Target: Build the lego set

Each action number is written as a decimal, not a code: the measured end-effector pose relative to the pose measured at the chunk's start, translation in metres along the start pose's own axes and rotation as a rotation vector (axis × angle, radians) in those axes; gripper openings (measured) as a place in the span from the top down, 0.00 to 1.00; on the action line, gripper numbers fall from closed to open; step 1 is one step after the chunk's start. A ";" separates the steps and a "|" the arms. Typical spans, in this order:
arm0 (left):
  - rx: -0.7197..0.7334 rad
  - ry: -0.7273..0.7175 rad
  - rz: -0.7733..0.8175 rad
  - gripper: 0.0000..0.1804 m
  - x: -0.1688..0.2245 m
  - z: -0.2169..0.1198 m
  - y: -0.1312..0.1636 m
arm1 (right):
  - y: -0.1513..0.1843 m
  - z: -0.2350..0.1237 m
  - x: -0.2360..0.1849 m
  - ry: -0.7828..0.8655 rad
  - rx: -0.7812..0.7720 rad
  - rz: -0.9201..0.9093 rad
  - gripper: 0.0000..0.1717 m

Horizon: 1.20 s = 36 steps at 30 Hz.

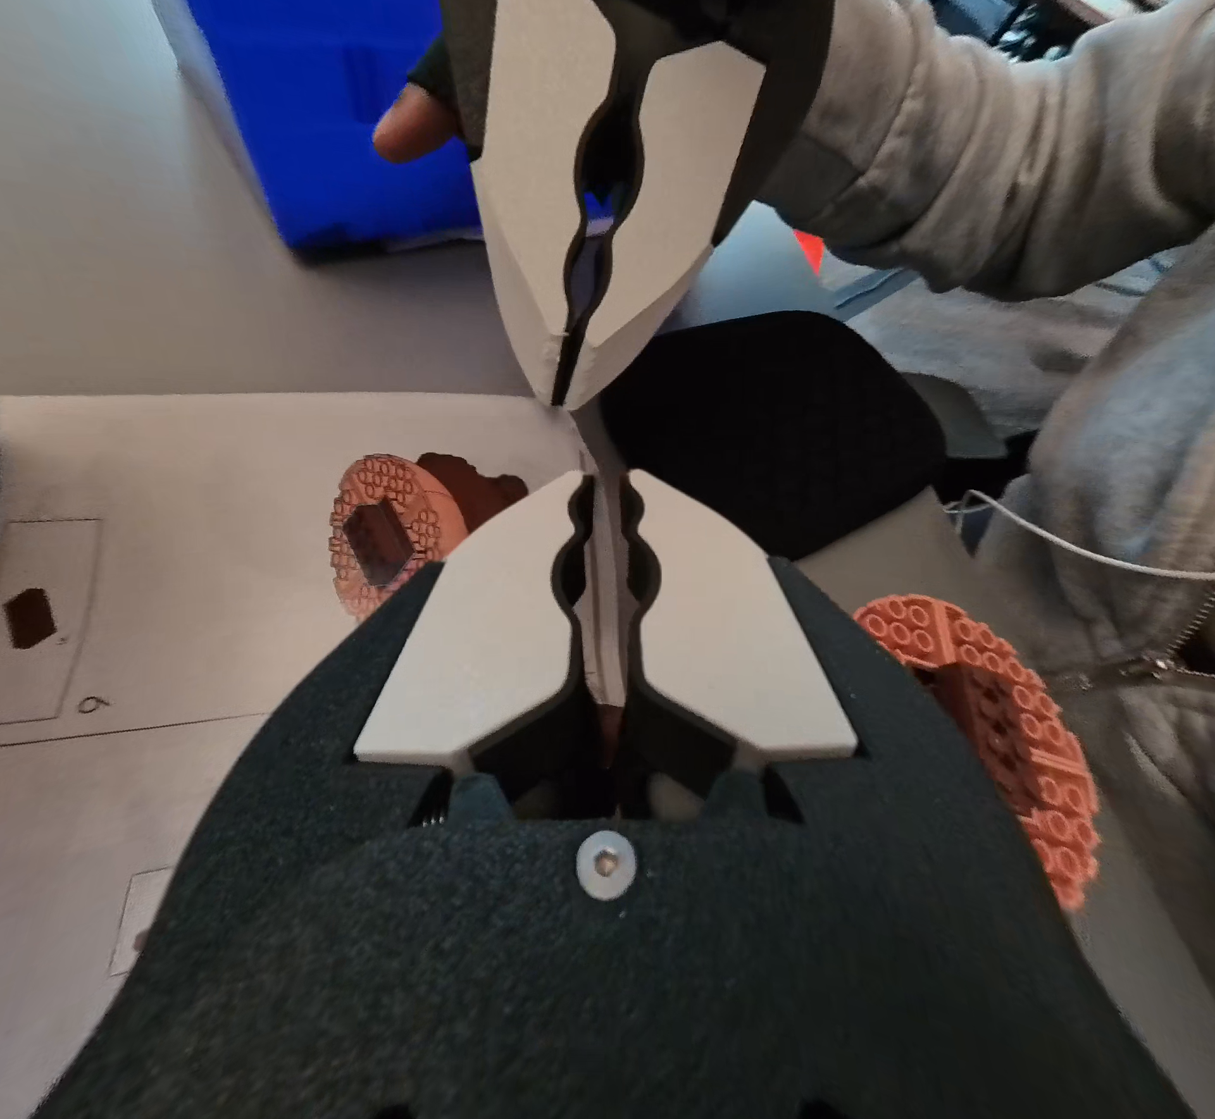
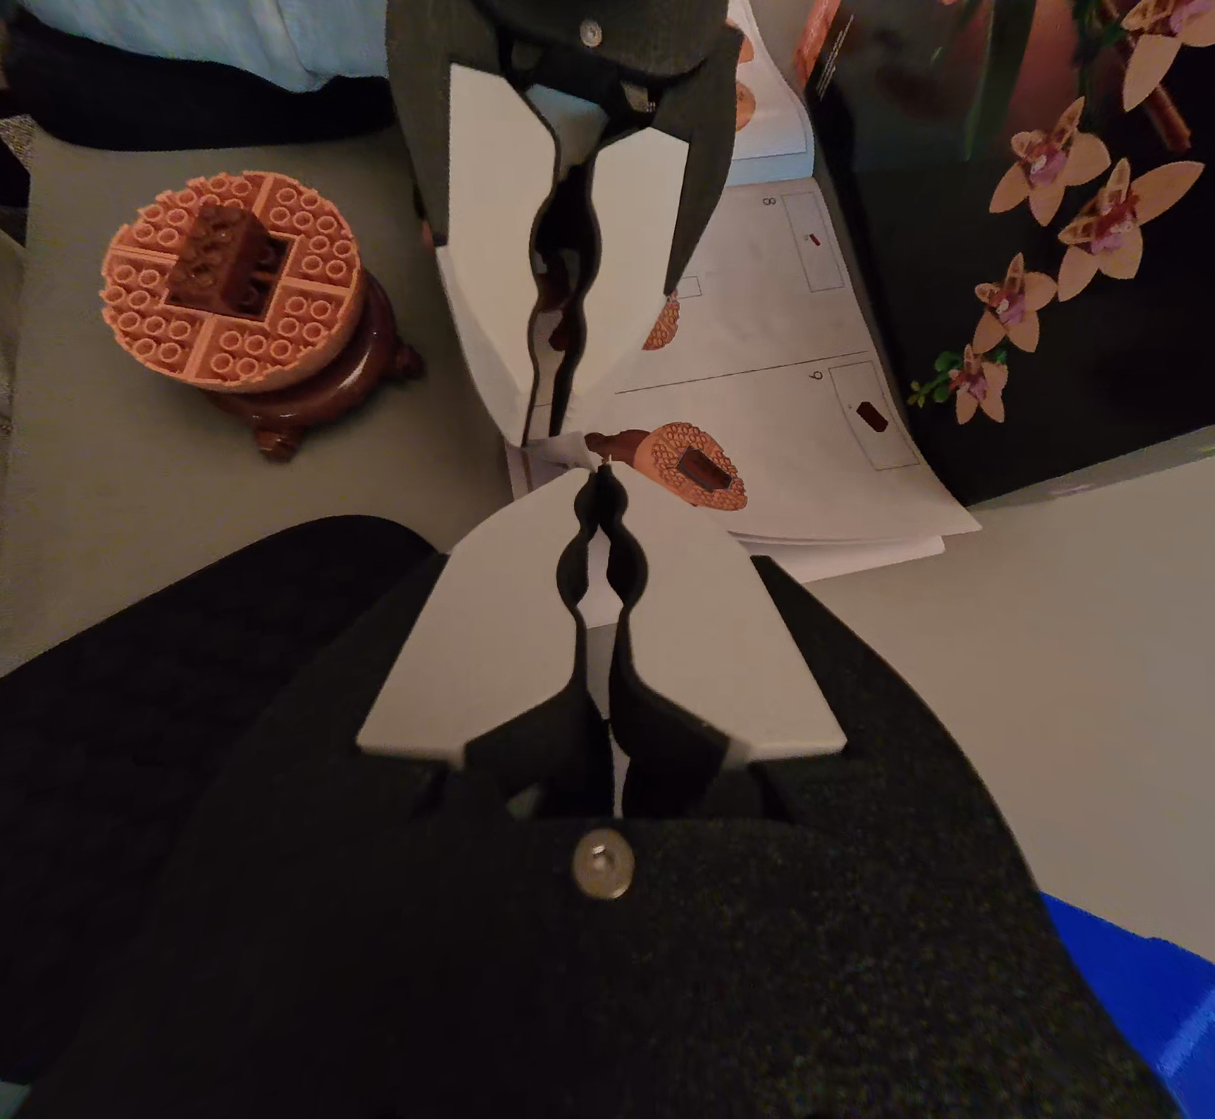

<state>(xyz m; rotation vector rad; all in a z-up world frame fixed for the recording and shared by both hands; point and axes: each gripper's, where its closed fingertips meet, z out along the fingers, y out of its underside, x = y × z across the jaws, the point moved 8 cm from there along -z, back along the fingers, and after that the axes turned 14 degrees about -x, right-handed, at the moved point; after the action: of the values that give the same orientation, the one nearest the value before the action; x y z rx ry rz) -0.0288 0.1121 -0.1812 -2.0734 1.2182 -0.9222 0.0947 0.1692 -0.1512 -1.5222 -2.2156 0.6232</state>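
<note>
Left gripper point(image 1: 603, 483) clamps a raised page of the instruction booklet point(image 2: 776, 325), sheet edge-on between both pads. Right gripper point(image 2: 603, 475) pinches the same page's corner, tips closed on paper. Round tan brick build point(image 2: 230, 279) on a brown base sits just beside the booklet. Grey table point(image 2: 1025, 660); blue bin point(image 1: 315, 75) and dark flower-printed box point(image 2: 1025, 200) nearby.

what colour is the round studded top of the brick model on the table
Salmon pink, on a dark brown base; the round studded top shows best in the right wrist view.

Two close wrist cameras face each other over the booklet point(image 2: 756, 325).
</note>
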 end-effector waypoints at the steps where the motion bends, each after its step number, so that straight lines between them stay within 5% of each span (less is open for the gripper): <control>1: 0.005 0.004 -0.007 0.96 -0.001 -0.001 0.001 | 0.000 0.000 0.000 -0.005 0.004 -0.001 1.00; 36: 0.040 -0.019 0.055 1.00 -0.005 0.005 0.002 | -0.001 -0.003 -0.002 -0.014 0.009 -0.019 1.00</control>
<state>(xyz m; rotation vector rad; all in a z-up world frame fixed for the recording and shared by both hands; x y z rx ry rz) -0.0280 0.1158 -0.1870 -2.0029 1.2307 -0.8930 0.0966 0.1674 -0.1482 -1.4956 -2.2320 0.6388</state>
